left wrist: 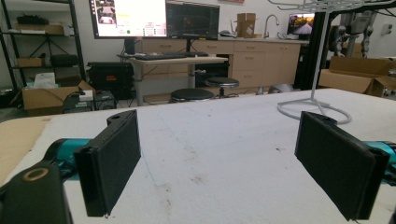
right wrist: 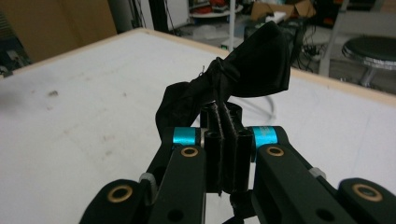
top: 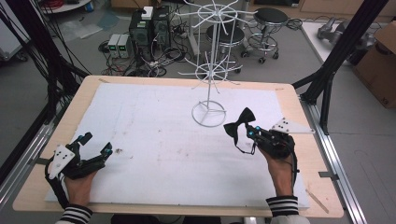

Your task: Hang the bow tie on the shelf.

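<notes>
A black bow tie [top: 239, 122] is pinched at its knot by my right gripper [top: 247, 130], lifted over the right half of the white mat [top: 159, 140]; its strap dangles below. In the right gripper view the bow tie [right wrist: 233, 77] stands above the two jaws, which are pressed together on it. A white wire hanging rack [top: 211, 60] stands on its ring base just left of and beyond the bow tie. My left gripper [top: 95, 143] rests near the mat's front left corner, open, with nothing between its fingers [left wrist: 109, 161]. The rack's base [left wrist: 313, 109] lies ahead of it to the right.
The mat covers a wooden table [top: 37, 186]. Black frame posts [top: 343, 46] rise at the right and left edges. Stools, computer towers and cables sit on the floor beyond the far edge. A cardboard box [top: 380, 60] stands far right.
</notes>
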### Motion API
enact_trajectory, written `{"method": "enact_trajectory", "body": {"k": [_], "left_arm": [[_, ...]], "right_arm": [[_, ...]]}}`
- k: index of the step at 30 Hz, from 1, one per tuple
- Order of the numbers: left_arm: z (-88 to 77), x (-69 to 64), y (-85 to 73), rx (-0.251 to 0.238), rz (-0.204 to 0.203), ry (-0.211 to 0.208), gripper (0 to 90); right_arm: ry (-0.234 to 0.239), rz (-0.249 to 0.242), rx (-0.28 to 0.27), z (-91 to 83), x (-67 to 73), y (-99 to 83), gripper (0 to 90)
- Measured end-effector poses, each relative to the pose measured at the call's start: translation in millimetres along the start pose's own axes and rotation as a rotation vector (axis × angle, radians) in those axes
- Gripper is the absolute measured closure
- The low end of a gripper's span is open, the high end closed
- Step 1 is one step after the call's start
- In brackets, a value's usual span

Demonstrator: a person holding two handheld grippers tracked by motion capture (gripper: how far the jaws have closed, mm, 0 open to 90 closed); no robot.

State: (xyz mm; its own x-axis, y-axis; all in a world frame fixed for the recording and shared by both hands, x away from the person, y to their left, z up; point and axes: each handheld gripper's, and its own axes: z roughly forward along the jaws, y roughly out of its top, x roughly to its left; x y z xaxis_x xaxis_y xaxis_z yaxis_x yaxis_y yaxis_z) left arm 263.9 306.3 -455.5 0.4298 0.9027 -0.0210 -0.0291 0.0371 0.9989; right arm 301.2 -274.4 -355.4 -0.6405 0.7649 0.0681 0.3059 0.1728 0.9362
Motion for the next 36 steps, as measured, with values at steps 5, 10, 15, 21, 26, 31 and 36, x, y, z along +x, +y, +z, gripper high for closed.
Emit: {"method": "enact_trajectory", "body": {"k": [5,10,15,21,26,31,36], "left_arm": [[-0.2,-0.1,0.0,0.002,0.006,0.0,14.6],[-0.1,-0.2,0.0,0.002,0.003,0.0,14.6],[-0.1,-0.2,0.0,0.002,0.004,-0.001,14.6],[-0.1,-0.2,0.0,0.002,0.004,-0.001,14.6],[-0.1,-0.2,0.0,0.002,0.005,-0.001,14.6],[-0.2,-0.2,0.1,0.005,0.006,-0.001,14.6],[-0.1,-0.2,0.1,0.005,0.006,-0.002,14.6]], "right_arm": [[0.015,-0.028,-0.033,3.1,6.3,22.2,87.1],[0.027,-0.051,-0.049,6.9,11.7,41.7,87.1],[0.042,-0.072,-0.067,14.1,14.4,59.0,87.1],[0.055,-0.093,-0.079,26.1,17.8,76.8,87.1],[0.066,-0.095,-0.088,36.6,17.7,86.0,87.1],[0.073,-0.095,-0.085,44.8,17.6,90.9,87.1],[0.073,-0.099,-0.087,54.2,17.2,93.8,87.0]]}}
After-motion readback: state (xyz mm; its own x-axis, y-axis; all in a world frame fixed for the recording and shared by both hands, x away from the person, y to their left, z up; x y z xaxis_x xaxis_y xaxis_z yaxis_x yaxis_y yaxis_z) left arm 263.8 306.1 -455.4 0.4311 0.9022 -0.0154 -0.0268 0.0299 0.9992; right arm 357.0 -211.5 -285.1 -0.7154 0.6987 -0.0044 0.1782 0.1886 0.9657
